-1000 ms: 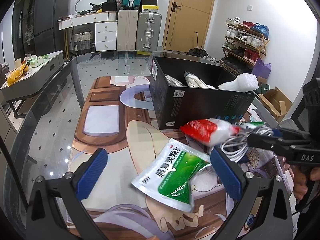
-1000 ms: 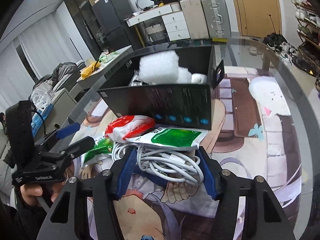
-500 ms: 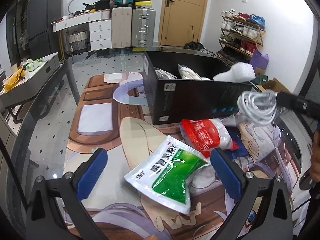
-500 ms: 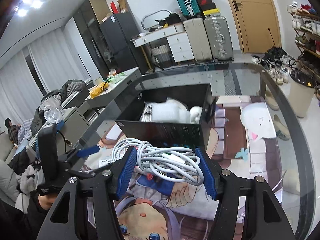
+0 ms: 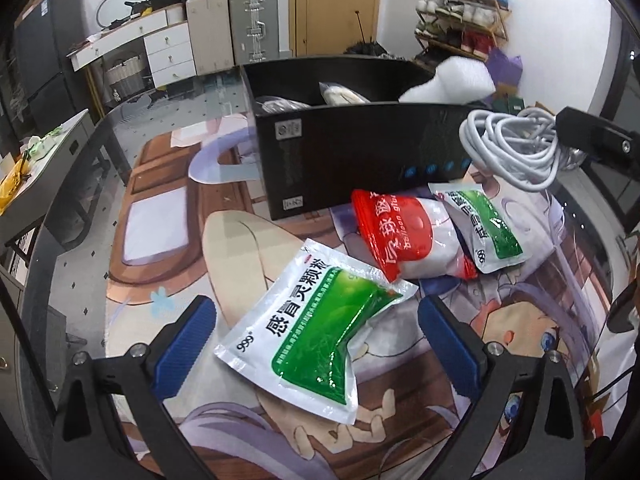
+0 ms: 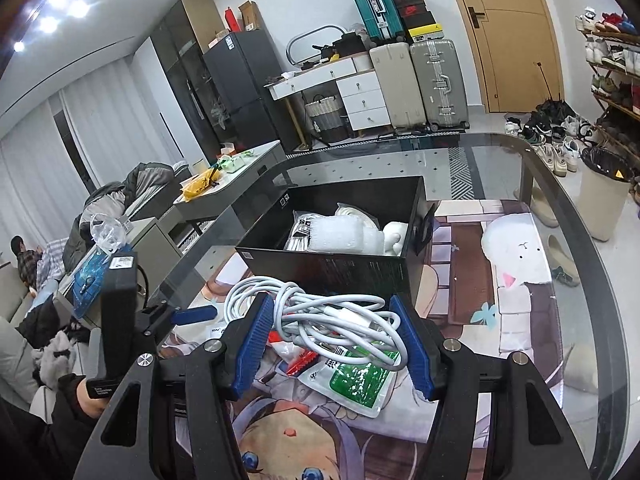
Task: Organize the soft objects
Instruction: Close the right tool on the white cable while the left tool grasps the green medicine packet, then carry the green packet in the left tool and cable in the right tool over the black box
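Note:
My right gripper (image 6: 334,344) is shut on a bundle of white cable (image 6: 332,316), held in the air just in front of the black box (image 6: 340,270); the same white cable (image 5: 516,148) shows at the right of the left wrist view. The black box (image 5: 360,160) holds white foam and bagged soft items. My left gripper (image 5: 316,344) stands open low over a green and white sachet (image 5: 316,332) that lies between its blue pads without touching them. A red and white bag (image 5: 404,232) and a second green sachet (image 5: 484,228) lie on the mat beside the box.
A printed mat (image 5: 160,248) covers the glass table (image 6: 560,208), whose curved edge runs on both sides. Beyond the table are suitcases (image 6: 436,80), a shoe rack (image 5: 460,20), a low side table (image 6: 228,184) and a person's hand (image 6: 88,400) on the left gripper.
The right gripper rose off the mat with the cable bundle and now hangs near the box's front wall. The left gripper shifted and tilted down closer to the green sachet.

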